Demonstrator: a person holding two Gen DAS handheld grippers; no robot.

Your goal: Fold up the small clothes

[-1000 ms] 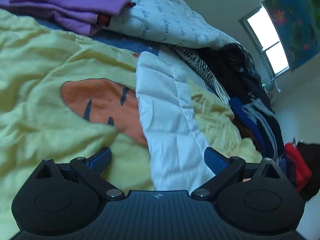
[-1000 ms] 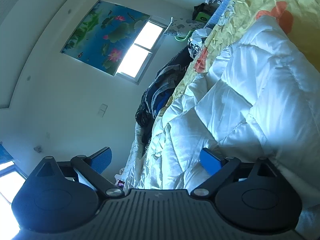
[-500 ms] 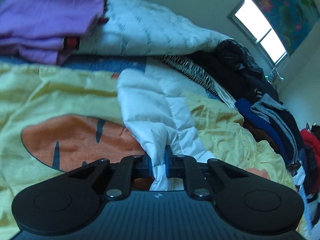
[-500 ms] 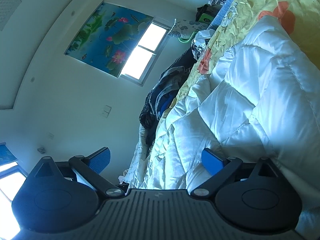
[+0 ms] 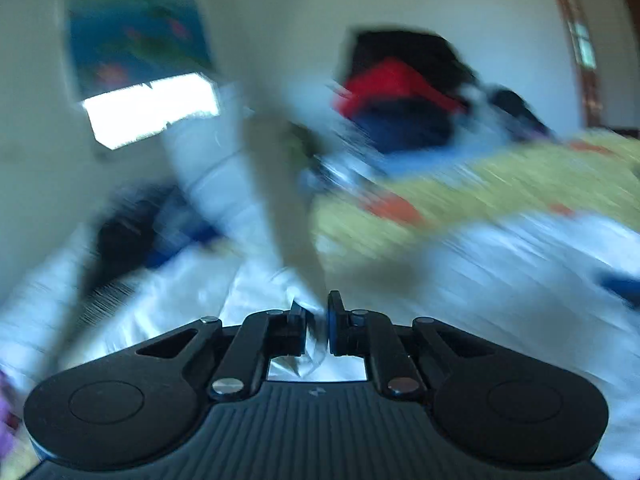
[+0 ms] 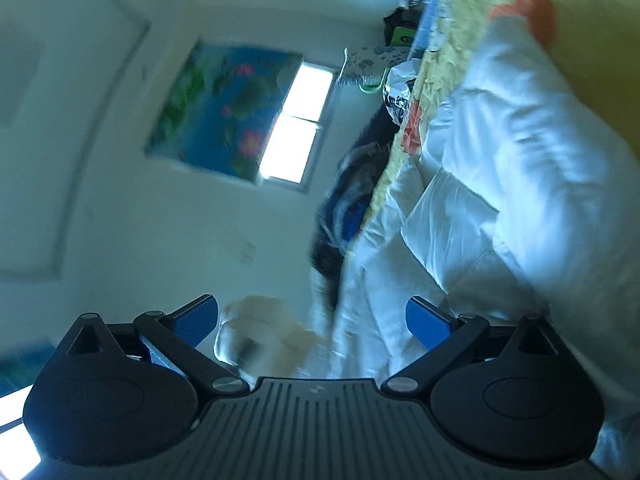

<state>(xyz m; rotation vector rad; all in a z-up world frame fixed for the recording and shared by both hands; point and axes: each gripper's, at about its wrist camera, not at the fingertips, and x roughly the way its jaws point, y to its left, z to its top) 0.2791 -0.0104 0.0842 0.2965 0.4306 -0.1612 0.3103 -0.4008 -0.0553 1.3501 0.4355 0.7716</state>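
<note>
Pale walls and a bright window (image 6: 296,124) with a blue flowered blind (image 6: 224,108) back a bed covered by a yellow sheet (image 5: 500,184) with orange patches. On that sheet lies the white quilted garment (image 6: 500,184), puffy and creased, stretching along the bed in the right wrist view. One edge of it is pinched in the left gripper (image 5: 317,320), whose 2 blue-padded fingers (image 5: 332,312) are nearly together with white fabric squeezed between them; a strip of the cloth rises from the grip, heavily blurred. The right gripper (image 6: 312,320) stands wide, its blue pads (image 6: 426,322) well apart and holding nothing, the right pad just beside the garment. A heap of dark, red and blue clothes (image 5: 400,96) sits at the far side of the bed, too blurred to sort out
</note>
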